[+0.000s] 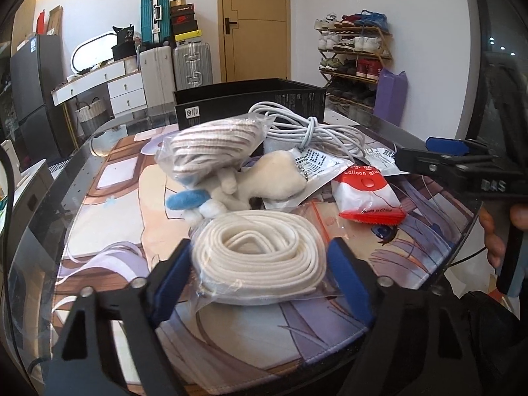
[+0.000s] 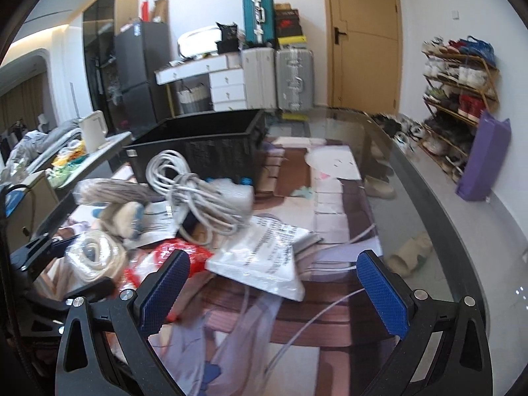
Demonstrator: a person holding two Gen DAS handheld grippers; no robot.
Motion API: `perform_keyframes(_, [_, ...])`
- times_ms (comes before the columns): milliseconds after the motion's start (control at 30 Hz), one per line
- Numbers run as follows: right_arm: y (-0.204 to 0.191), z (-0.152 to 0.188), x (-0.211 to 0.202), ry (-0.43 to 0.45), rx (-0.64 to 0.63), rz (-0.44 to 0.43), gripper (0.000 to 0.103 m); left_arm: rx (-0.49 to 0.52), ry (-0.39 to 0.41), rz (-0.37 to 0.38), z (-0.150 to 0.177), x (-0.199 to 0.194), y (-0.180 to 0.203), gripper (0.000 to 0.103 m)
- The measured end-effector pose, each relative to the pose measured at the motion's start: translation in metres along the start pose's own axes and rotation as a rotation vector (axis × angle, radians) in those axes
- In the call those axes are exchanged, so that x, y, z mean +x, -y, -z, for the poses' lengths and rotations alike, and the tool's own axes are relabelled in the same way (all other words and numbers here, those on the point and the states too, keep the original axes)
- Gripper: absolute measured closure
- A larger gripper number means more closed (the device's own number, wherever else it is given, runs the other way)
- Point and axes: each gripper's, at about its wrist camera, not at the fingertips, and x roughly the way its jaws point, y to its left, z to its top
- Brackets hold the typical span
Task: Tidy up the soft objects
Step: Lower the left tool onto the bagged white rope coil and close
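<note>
Blue-padded left gripper closes on the bagged white strap coil, while the right gripper hovers open above the mat.

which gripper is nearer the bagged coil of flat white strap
Left. The left gripper straddles the bagged coil of flat white strap; the right gripper hangs open, off to its right.

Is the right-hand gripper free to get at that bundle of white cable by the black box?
Probably yes. The right gripper stands open and empty, and the white cable lies on top of the pile, uncovered. Only a flat plastic packet lies between them.
</note>
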Motion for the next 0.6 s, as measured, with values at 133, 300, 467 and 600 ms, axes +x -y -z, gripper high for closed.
perform_keyframes(133, [0.004, -0.006, 0.014, -0.047, 0.008, 0.029, 0.001, -0.005, 0.0, 0.023, 0.0, -0.002, -0.001, 0.035])
perform_keyframes(300, [0.006, -0.011, 0.033, -0.109, 0.01, 0.045, 0.001, -0.006, 0.004, 0.043, -0.001, -0.005, -0.002, 0.039])
perform_keyframes(467, [0.008, -0.016, 0.045, -0.139, 0.018, 0.061, 0.001, -0.01, 0.01, 0.059, 0.0, -0.009, -0.003, 0.04])
perform_keyframes(600, [0.01, -0.014, 0.05, -0.173, -0.003, 0.087, 0.001, -0.021, 0.016, 0.071, -0.002, -0.012, -0.007, 0.042])
